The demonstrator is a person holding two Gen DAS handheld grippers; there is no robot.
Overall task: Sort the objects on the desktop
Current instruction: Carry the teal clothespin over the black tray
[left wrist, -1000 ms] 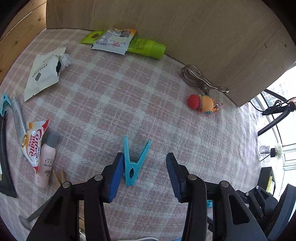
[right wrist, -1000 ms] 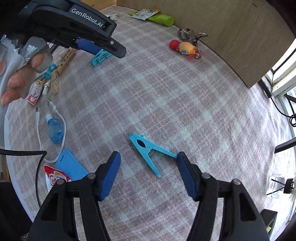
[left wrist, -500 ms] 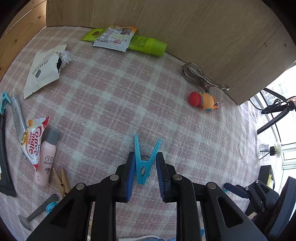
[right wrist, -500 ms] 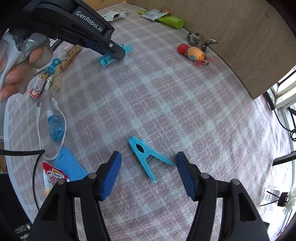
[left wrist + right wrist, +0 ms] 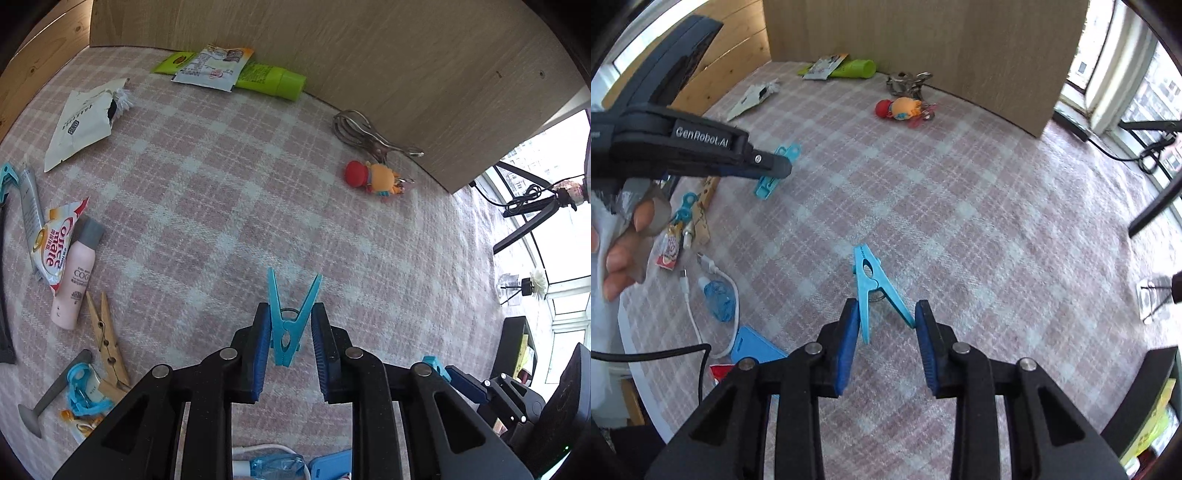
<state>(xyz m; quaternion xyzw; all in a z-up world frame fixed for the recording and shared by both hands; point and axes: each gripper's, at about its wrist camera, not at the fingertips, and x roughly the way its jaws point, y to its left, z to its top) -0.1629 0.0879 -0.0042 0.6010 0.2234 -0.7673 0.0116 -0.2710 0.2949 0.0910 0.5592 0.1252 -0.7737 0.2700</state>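
Clutter lines the left edge of my plaid cloth (image 5: 229,192): a pink bottle (image 5: 75,280) lying on a red-and-white sachet (image 5: 55,240), and nearer me a wooden clothespin (image 5: 107,339) beside a small blue clip (image 5: 79,391). Right of those, my left gripper (image 5: 287,334) is clamped on a blue clothespin (image 5: 290,321), its two handles fanning out past the pads; from the right wrist view that peg looks lifted off the cloth, though I cannot be sure. Further right, my right gripper (image 5: 886,332) has a second blue clothespin (image 5: 873,291) by its splayed handles, one handle against each pad, toothed mouth pointing away from me; whether it is off the cloth I cannot tell. I judge this as the pick-up step, both pegs taken at once. The next move calls for carrying the two to wherever pegs belong, probably near the wooden one on the left, without squeezing harder on the right, since pressing those handles would open the peg and let it twist. No bin, tray or box shows anywhere. Far right, by the wooden board (image 5: 369,55), lie metal clips (image 5: 362,133) and a toy keychain (image 5: 373,179).
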